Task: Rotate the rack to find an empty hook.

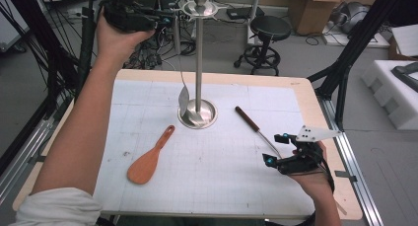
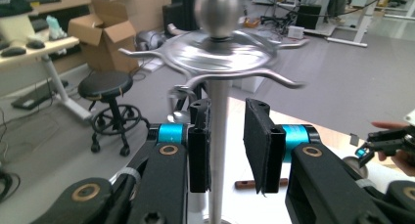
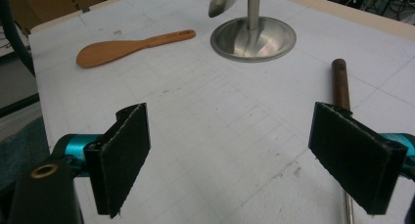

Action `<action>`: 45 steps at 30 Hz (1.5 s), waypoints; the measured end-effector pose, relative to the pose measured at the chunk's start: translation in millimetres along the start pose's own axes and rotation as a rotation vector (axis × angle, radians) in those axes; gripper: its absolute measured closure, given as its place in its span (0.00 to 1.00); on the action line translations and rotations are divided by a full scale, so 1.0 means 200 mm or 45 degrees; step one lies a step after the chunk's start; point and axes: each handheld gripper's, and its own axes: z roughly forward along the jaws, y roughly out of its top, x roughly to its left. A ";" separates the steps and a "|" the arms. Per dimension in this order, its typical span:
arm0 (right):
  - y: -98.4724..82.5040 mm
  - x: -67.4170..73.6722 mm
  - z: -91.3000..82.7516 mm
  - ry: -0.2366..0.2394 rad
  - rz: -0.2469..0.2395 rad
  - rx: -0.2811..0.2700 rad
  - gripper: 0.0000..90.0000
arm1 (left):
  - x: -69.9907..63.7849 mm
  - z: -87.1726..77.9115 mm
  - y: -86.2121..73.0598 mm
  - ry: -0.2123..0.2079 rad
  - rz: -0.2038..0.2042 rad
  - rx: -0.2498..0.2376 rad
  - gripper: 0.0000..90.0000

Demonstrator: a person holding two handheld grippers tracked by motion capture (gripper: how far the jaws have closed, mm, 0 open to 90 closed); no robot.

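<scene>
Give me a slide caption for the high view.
Left hand-held gripper at the utensil stand's top; wooden spatula on the table.

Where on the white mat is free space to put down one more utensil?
The near strip of the white mat, between the wooden spatula and the right gripper, is bare. So is the far left corner, beside the person's left forearm. It is crowded at the stand's base, where a metal spoon hangs, and along the brown-handled utensil.

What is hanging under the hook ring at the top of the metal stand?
A metal spoon hangs from the hook ring, its bowl just above the stand's base. The left gripper covers the hook that holds it.
</scene>
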 end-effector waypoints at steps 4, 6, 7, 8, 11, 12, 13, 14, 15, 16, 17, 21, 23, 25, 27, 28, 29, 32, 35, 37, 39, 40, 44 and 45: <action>0.01 0.01 0.00 0.001 -0.012 -0.006 0.16 | -0.05 -0.03 -0.04 -0.020 0.003 0.002 0.73; 0.01 0.01 0.00 0.000 -0.017 -0.007 0.16 | -0.07 -0.05 -0.06 -0.012 0.007 0.001 0.67; 0.01 0.01 0.00 0.003 -0.015 -0.002 0.16 | -0.07 -0.06 -0.07 -0.014 0.004 0.000 0.64; 0.01 0.01 0.00 0.003 -0.020 0.000 0.16 | -0.08 -0.07 -0.09 -0.027 -0.015 -0.011 0.63; 0.01 0.02 0.00 0.004 -0.020 0.000 0.16 | -0.11 -0.10 -0.13 -0.036 -0.037 -0.028 0.57; 0.01 0.02 0.00 0.003 -0.021 0.000 0.16 | -0.12 -0.12 -0.14 -0.036 -0.029 -0.026 0.56; 0.01 0.02 0.00 0.003 -0.020 0.000 0.16 | -0.13 -0.13 -0.15 -0.032 -0.031 -0.030 0.54; 0.01 0.02 0.00 0.005 -0.017 0.002 0.16 | -0.14 -0.15 -0.17 -0.028 -0.036 -0.038 0.52; 0.01 0.02 0.00 0.003 -0.016 0.000 0.16 | -0.14 -0.15 -0.18 -0.029 -0.040 -0.031 0.50; 0.01 0.02 0.01 0.002 -0.017 0.000 0.16 | -0.15 -0.17 -0.21 -0.021 -0.033 -0.019 0.50; 0.01 0.02 0.01 0.001 -0.021 0.000 0.16 | -0.16 -0.17 -0.22 -0.015 -0.029 -0.014 0.48; 0.02 0.02 0.01 0.006 -0.023 0.002 0.16 | -0.18 -0.19 -0.31 -0.050 -0.024 -0.017 0.41; 0.02 0.02 0.01 0.007 -0.021 0.001 0.16 | -0.20 -0.19 -0.37 -0.057 -0.029 0.001 0.35; 0.02 0.02 0.01 0.007 -0.025 -0.001 0.16 | -0.21 -0.19 -0.43 -0.086 -0.035 -0.004 0.34; 0.02 0.02 0.01 0.005 -0.026 0.002 0.16 | -0.22 -0.19 -0.48 -0.085 -0.036 0.008 0.31; 0.02 0.02 0.01 0.007 -0.023 0.001 0.16 | -0.23 -0.19 -0.50 -0.086 -0.040 0.009 0.31; 0.02 0.02 0.01 0.008 -0.022 0.000 0.16 | -0.24 -0.19 -0.53 -0.089 -0.040 0.006 0.29; 0.02 0.03 0.01 0.007 -0.024 0.001 0.16 | -0.27 -0.20 -0.59 -0.107 -0.020 -0.012 0.28; 0.02 0.03 0.01 0.007 -0.024 0.001 0.16 | -0.30 -0.21 -0.64 -0.118 -0.013 -0.008 0.26; 0.02 0.02 0.01 0.005 -0.026 0.002 0.16 | -0.33 -0.22 -0.68 -0.130 -0.012 -0.008 0.23; 0.02 0.02 0.01 0.006 -0.025 0.000 0.16 | -0.36 -0.23 -0.73 -0.141 -0.015 -0.027 0.22; 0.02 0.02 0.01 0.005 -0.026 0.000 0.16 | -0.37 -0.24 -0.75 -0.158 -0.026 -0.038 0.22; 0.02 0.03 0.01 0.008 -0.030 0.003 0.16 | -0.41 -0.25 -0.85 -0.168 -0.033 -0.018 0.20; 0.02 0.03 0.01 0.006 -0.028 0.003 0.16 | -0.41 -0.26 -0.87 -0.164 -0.038 -0.017 0.19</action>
